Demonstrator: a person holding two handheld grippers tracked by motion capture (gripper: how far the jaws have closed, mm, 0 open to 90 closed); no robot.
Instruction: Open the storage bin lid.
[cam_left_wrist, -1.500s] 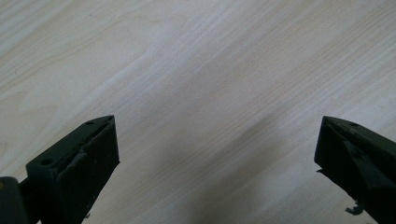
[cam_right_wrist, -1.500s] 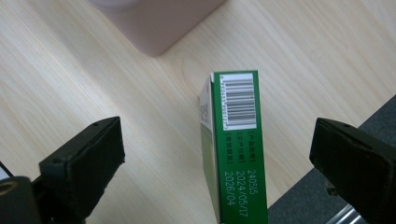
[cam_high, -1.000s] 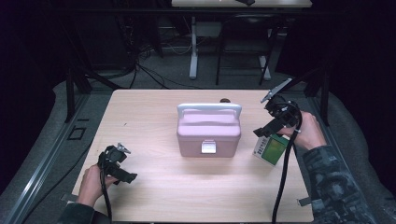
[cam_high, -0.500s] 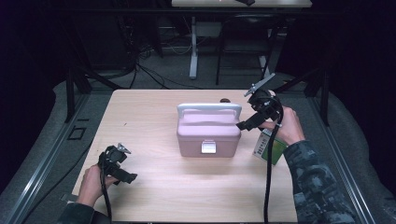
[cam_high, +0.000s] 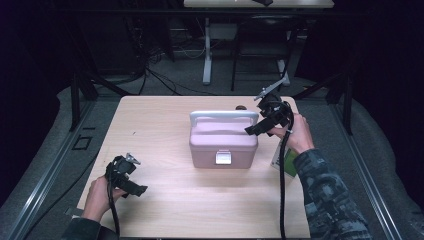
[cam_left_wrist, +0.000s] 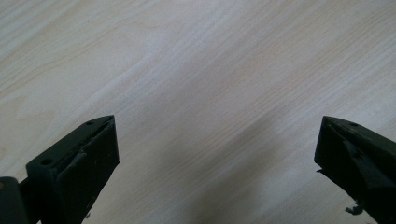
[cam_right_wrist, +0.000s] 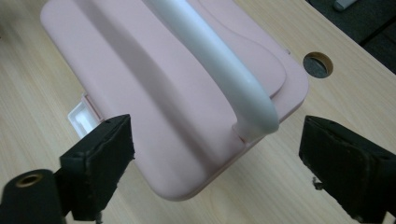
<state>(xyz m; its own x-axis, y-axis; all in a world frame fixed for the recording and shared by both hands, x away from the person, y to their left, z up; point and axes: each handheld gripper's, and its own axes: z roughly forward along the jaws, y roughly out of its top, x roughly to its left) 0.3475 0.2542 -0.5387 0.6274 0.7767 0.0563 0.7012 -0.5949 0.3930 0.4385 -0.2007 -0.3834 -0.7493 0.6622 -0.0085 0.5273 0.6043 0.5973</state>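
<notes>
Left gripper (cam_high: 131, 181) rests near-left on the table (cam_high: 150, 120), jaws spread, empty. Pink box (cam_high: 222, 145) sits mid-table. My right gripper (cam_high: 261, 126), jaws wide but just closing, nothing pinched, hovers at the white handle's (cam_right_wrist: 219, 70) right end; I should centre the jaws before squeezing.

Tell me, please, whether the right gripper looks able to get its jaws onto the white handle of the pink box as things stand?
Probably yes. The right gripper hangs open by the pink box, its jaws just having been closing with nothing gripped yet. The near end of the white handle stands upright, with nothing blocking it.
</notes>
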